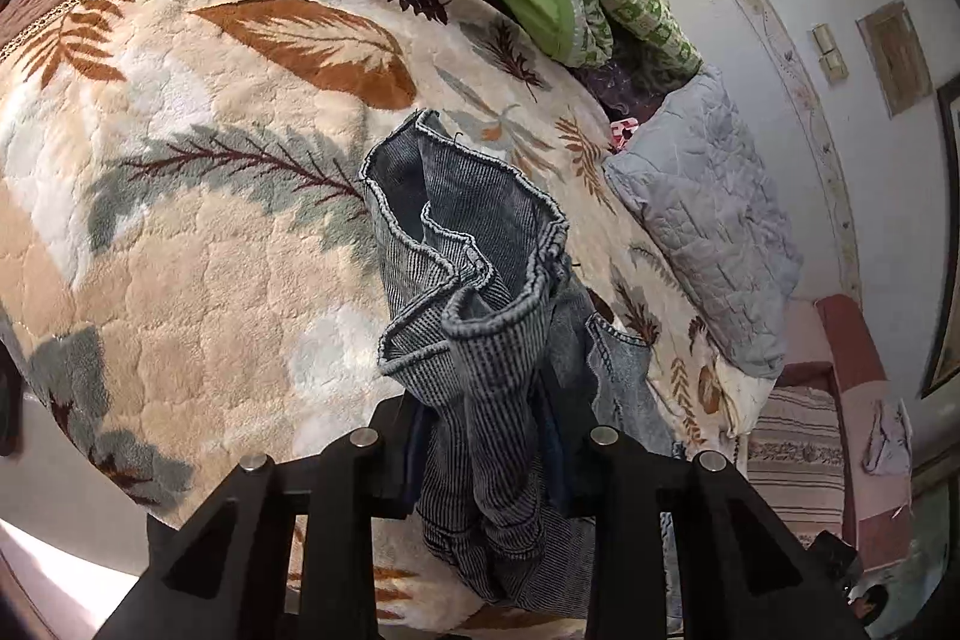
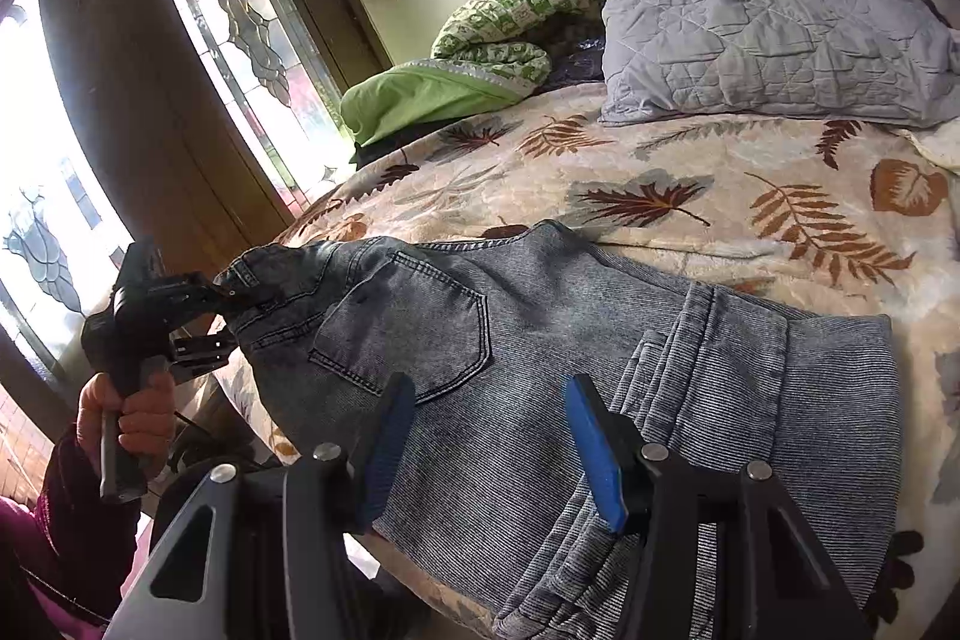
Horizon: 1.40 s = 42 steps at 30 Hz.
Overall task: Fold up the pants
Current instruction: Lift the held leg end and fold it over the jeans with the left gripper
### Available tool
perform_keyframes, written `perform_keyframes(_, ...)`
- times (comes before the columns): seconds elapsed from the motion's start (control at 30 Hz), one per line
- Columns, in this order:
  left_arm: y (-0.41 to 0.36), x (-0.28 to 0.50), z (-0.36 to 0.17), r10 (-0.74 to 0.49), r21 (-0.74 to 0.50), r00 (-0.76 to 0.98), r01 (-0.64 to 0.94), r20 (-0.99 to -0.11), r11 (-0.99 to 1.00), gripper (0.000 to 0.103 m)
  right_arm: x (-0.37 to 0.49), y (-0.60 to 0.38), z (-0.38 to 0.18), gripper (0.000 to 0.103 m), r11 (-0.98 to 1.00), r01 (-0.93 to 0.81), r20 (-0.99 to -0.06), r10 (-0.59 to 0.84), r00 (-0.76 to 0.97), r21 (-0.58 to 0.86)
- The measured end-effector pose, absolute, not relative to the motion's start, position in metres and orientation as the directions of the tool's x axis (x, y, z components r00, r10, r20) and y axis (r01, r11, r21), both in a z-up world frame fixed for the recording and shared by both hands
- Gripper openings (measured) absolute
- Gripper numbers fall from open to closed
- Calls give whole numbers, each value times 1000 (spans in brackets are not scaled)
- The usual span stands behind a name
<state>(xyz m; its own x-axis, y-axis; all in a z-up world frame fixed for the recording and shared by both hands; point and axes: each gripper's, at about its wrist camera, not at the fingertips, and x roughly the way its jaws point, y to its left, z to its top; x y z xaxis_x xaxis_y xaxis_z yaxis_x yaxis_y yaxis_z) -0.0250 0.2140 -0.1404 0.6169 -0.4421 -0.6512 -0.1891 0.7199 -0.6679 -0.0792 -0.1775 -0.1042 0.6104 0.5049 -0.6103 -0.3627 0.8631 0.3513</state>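
left claw [image 1: 486, 436] is clamped on the bunched waistband of the jeans [image 2: 540, 340], lifted just ahead of it; a shallow bite could slip. right claw [image 2: 489, 436] hovers apart over denim spread beyond on the blanket [image 2: 690, 184].

One pair of jeans [image 2: 600, 340] lies on one bed [image 2: 750, 232]. One grey quilted pillow [image 2: 774, 28] sits at the head, beside one green patterned quilt [image 2: 516, 22] and one plain green cloth [image 2: 420, 100]. Two tools show: the left tool [image 2: 225, 307] and the right tool [image 2: 489, 436]. One hand [image 2: 129, 412] is visible. Two glass window panes [image 2: 240, 28] stand behind.
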Motion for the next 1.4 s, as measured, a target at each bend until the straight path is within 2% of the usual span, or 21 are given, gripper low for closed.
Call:
perform_keyframes(0.1,211,-18,-163,-396,-596,533,-275,-748,755,34,-73,-174,-115,56,872,-343,-653,489,579,349)
perform_keyframes(0.2,214,-19,-160,-408,-613,541,-275,-736,741,34,-70,-170,-123,56,884,-336,-686,465,559,326)
perform_keyframes(0.33,203,-12,-152,-375,-562,544,-228,-750,795,23,-69,-171,-124,56,882,-334,-681,469,563,331)
perform_keyframes(0.5,199,-17,-145,-364,-547,574,-180,-733,818,18,-69,-171,-123,56,881,-335,-674,472,568,335)
perform_keyframes(0.77,165,-44,-80,-362,-471,676,24,-643,882,17,-60,-155,-140,54,866,-345,-692,497,523,362)
perform_keyframes(0.87,153,-50,-65,-368,-447,684,68,-630,892,17,-59,-132,-155,49,876,-377,-743,462,484,299)
perform_keyframes(0.93,143,-55,-55,-369,-419,690,105,-623,902,17,-64,-120,-157,49,890,-407,-761,406,505,205)
perform_keyframes(1.0,130,-60,-46,-379,-392,691,149,-616,908,17,-65,-122,-153,49,886,-414,-761,413,500,209)
perform_keyframes(1.13,99,-70,-26,-415,-343,688,250,-595,906,17,-59,-162,-133,49,895,-323,-707,443,551,309)
perform_keyframes(1.23,68,-75,-13,-452,-306,672,333,-586,892,17,-61,-214,-104,49,897,-215,-617,424,663,386)
perform_keyframes(1.4,7,-78,-5,-526,-274,603,463,-600,843,17,-86,-316,-69,49,859,-4,-453,274,848,512)
